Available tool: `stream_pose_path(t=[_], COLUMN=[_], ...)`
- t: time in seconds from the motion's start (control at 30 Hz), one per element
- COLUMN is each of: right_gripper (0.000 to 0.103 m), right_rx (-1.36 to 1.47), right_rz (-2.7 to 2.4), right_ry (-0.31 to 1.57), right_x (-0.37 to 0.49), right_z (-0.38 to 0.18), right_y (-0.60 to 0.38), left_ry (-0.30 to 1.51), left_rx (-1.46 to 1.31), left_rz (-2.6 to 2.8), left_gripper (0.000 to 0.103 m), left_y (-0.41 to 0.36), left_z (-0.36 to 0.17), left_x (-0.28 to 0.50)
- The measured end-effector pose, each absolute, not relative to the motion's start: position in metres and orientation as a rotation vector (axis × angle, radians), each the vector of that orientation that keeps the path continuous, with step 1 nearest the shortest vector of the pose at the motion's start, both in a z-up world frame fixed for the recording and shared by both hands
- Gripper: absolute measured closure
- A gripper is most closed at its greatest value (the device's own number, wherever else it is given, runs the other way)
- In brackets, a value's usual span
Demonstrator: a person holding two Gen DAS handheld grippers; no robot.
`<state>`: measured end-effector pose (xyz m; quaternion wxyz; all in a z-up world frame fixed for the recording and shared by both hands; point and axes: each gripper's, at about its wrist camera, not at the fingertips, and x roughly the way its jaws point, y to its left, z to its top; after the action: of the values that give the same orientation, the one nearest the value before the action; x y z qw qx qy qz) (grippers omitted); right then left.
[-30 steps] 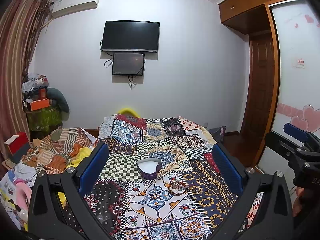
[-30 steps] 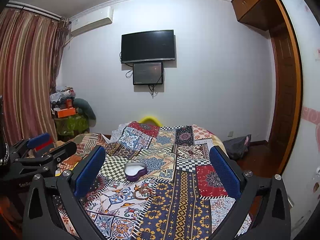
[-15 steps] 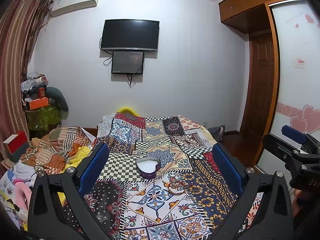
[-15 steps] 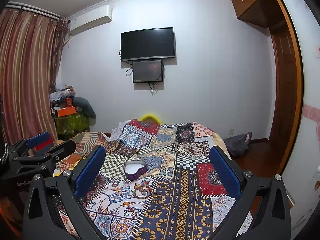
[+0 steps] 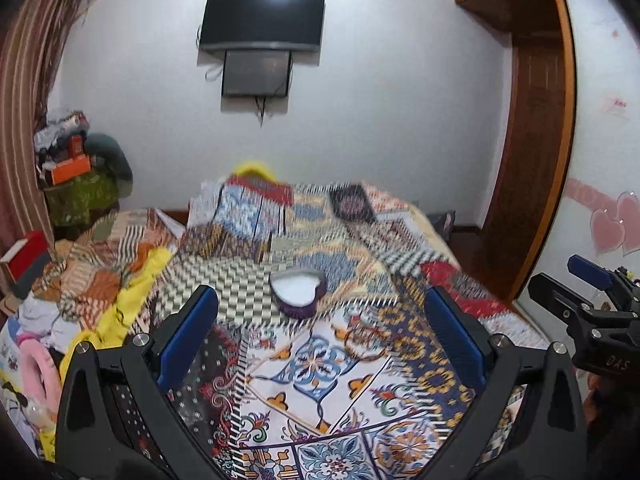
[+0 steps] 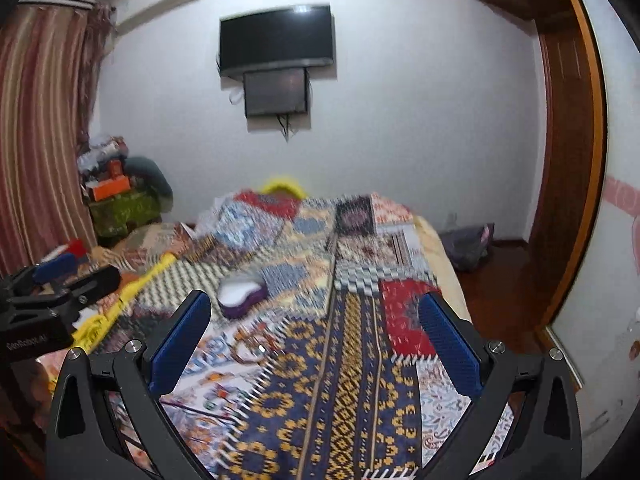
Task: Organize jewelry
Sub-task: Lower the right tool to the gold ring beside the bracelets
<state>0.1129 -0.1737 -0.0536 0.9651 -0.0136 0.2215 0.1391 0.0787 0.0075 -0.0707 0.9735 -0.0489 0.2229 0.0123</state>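
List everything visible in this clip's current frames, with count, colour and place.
heart-shaped box: one, purple with white inside, open, mid-bed.
jewelry: small reddish-gold tangle, blurred, on the quilt just in front of the box.
patchwork quilt: one, multicoloured, covering the bed.
television: one, black, on the wall.
smaller screen: one, dark, under the television.
curtain: striped reddish-brown, on the left.
wooden door: brown, on the right.
left hand-held gripper: black, blue pads, open above the quilt.
right hand-held gripper: black, blue pads, open above the quilt.
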Motion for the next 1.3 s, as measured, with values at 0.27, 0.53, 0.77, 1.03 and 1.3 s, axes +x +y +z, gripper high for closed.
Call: stream_pose_path(t=[0.27, 0.53, 0.77, 1.03, 1.3], right_gripper=[0.0, 0.002, 0.023, 0.047, 0.054], right_rx=[-0.051, -0.095, -0.14, -0.19, -0.197], right_rz=[0.27, 0.334, 0.44, 0.493, 0.505], right_ry=[0.629, 0.73, 0.799, 0.852, 0.855], right_x=[0.154, 0.172, 0.188, 0.194, 0.197], right_z=[-0.101, -0.129, -0.145, -0.162, -0.165], right_y=[-0.177, -0.168, -0.15, -0.136, -0.134], left_ry=[0.639, 0.78, 0.83, 0.87, 0.884], left_rx=[-0.144, -0.178, -0.194, -0.24, -0.25], left_rz=[0.019, -0.023, -0.076, -0.16, -0.165], left_gripper=[0.005, 0.017, 0.038, 0.062, 0.065], left_y=[0.018, 0.019, 0.012, 0.001, -0.005], left_z=[-0.127, -0.171, -0.189, -0.199, -0.205], left_x=[0.123, 0.156, 0.176, 0.196, 0.202])
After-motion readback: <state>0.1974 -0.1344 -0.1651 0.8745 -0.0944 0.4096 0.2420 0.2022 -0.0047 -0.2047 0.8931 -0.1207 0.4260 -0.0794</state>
